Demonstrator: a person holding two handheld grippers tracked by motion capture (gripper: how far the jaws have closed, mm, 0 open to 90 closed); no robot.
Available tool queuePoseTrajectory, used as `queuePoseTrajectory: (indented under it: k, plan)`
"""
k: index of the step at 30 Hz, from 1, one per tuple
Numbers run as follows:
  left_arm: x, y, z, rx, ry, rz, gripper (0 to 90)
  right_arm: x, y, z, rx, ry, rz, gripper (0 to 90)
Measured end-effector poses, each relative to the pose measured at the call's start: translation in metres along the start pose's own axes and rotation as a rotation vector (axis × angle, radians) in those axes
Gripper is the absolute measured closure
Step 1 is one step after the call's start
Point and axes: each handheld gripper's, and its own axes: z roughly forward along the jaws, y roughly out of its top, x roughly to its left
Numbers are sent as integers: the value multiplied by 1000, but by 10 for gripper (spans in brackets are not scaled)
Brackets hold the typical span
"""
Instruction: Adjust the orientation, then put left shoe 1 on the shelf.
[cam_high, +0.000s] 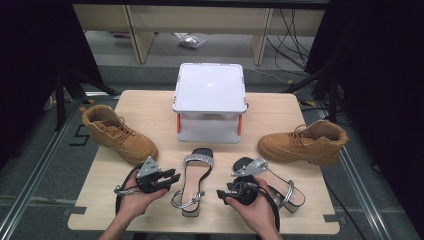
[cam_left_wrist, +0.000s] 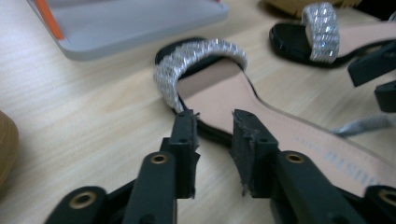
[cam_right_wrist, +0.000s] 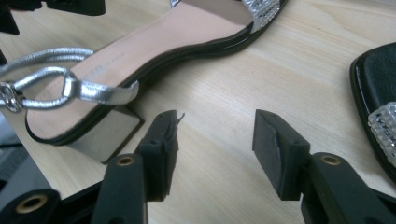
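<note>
Left gripper: jaws slightly parted, holding nothing, tips just short of the black rhinestone-strap sandal with pink insole. Right gripper: jaws wide apart, empty, bare light wood table between them; that sandal's block heel sits just left of the left jaw. Second matching sandal under the right hand. White lidded plastic box beyond; tan suede boots at both sides.

Each hand carried a black two-jawed claw: the left claw and right claw each bore a grey three-cornered plate and a trailing black cable. Brass-ringed screw holes dotted the black jaw arms; jaw pads looked frayed.
</note>
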Motion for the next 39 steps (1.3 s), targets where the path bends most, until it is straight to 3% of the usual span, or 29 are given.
queuePoseTrajectory:
  k: [1, 3, 5, 6, 9, 12, 13, 18, 21, 22, 26, 31, 35, 37, 38, 39]
  plan:
    - [0, 1, 0, -10, -3, 2, 652, -1, 0, 0, -11, 13, 6, 507]
    - [-1, 2, -1, -28, 10, -1, 608, 3, -2, 0, 6, -16, 43, 495]
    - [-1, 4, -2, -44, 8, -1, 603, 3, -2, 1, -12, -4, 17, 493]
    - [-1, 4, -2, -49, 15, -6, 599, 3, -2, 1, 12, 17, 23, 491]
    - [-2, 6, -4, -59, 19, -7, 598, 3, -1, 1, -8, 8, 2, 484]
    - [-1, 9, -7, -70, 23, -2, 603, 7, 1, 1, -21, 0, 26, 475]
    - [0, 10, -8, -72, 28, -2, 609, 8, 6, 0, -14, 7, 1, 469]
    - [5, 24, -14, -104, 41, 4, 637, 14, 19, 2, 3, 7, 19, 439]
    - [12, 44, -18, -119, 67, 16, 662, 20, 32, 5, 10, 14, 18, 431]
    - [15, 50, -18, -129, 69, 19, 671, 23, 37, 5, 28, 11, 39, 421]
    - [26, 87, -16, -158, 95, 31, 696, 32, 51, 15, 54, 6, 32, 395]
    - [43, 131, -5, -175, 103, 19, 788, 46, 62, 33, 110, 2, 57, 357]
    - [50, 157, 4, -222, 121, -13, 825, 55, 66, 44, 113, -4, 59, 352]
    - [53, 167, 10, -225, 125, -14, 825, 58, 69, 46, 124, -5, 102, 344]
    - [54, 171, 15, -226, 134, -7, 822, 58, 70, 48, 113, -20, 91, 334]
    - [56, 174, 20, -223, 143, 0, 805, 62, 74, 51, 149, -29, 143, 336]
